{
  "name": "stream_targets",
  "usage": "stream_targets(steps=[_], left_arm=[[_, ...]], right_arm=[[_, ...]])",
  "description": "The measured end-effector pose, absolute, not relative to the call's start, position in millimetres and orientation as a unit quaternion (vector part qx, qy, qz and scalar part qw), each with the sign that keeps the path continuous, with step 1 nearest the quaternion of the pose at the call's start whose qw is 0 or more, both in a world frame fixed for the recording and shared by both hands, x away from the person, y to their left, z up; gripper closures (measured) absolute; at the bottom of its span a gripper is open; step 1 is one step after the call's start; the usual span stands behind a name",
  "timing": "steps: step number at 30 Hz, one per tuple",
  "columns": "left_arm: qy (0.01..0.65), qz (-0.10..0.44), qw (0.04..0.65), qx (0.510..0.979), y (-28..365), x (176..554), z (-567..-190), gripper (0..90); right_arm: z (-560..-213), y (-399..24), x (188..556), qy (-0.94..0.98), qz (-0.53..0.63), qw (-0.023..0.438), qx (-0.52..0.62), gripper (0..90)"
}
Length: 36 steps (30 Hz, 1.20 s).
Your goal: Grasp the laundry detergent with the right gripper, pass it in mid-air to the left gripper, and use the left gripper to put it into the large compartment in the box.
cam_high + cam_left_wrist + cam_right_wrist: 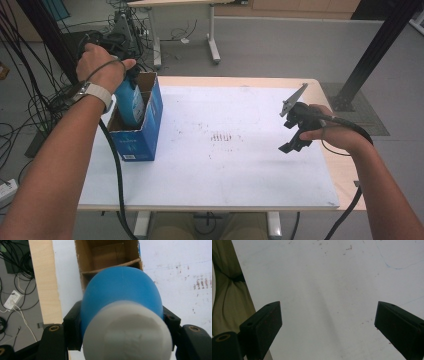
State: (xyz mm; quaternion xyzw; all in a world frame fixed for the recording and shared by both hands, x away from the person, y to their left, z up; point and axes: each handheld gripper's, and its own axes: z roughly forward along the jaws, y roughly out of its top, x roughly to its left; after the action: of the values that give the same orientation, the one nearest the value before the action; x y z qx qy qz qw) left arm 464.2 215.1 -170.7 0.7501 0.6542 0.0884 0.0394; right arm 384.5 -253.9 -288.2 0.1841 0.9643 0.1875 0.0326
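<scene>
At worktop's left edge, your left gripper (122, 337) pinches the blue bottle (131, 102) upright inside the divided box (145, 132); right gripper (328, 325) idles, jaws spread.

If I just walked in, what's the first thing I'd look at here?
Probably the blue bottle with its white cap, standing partly inside the blue cardboard box at the table's left edge, with the left gripper clamped around it. After that, the right gripper with its jaws wide open, held above the bare white mat on the right side.
</scene>
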Motion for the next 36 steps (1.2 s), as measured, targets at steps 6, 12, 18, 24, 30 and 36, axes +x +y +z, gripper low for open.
stream_targets(steps=[6,12,18,24,30,36], left_arm=[[0.652,0.087,0.037,0.752,218,464,-188,37.6],[0.649,0.084,0.037,0.755,217,465,-201,37.6],[0.648,0.084,0.036,0.756,216,466,-211,37.6],[0.645,0.085,0.033,0.759,217,466,-218,37.6],[0.644,0.083,0.032,0.76,218,465,-226,37.6],[0.639,0.084,0.032,0.764,218,464,-236,37.6]], right_arm=[[-291,-255,384,0.964,0.187,0.03,0.185,7.4],[-294,-255,385,0.964,0.186,0.026,0.189,7.4],[-296,-254,385,0.963,0.187,0.025,0.191,7.4],[-297,-256,384,0.962,0.192,0.023,0.193,7.4],[-298,-256,384,0.962,0.191,0.021,0.194,7.4],[-300,-257,384,0.962,0.19,0.02,0.196,7.4]])
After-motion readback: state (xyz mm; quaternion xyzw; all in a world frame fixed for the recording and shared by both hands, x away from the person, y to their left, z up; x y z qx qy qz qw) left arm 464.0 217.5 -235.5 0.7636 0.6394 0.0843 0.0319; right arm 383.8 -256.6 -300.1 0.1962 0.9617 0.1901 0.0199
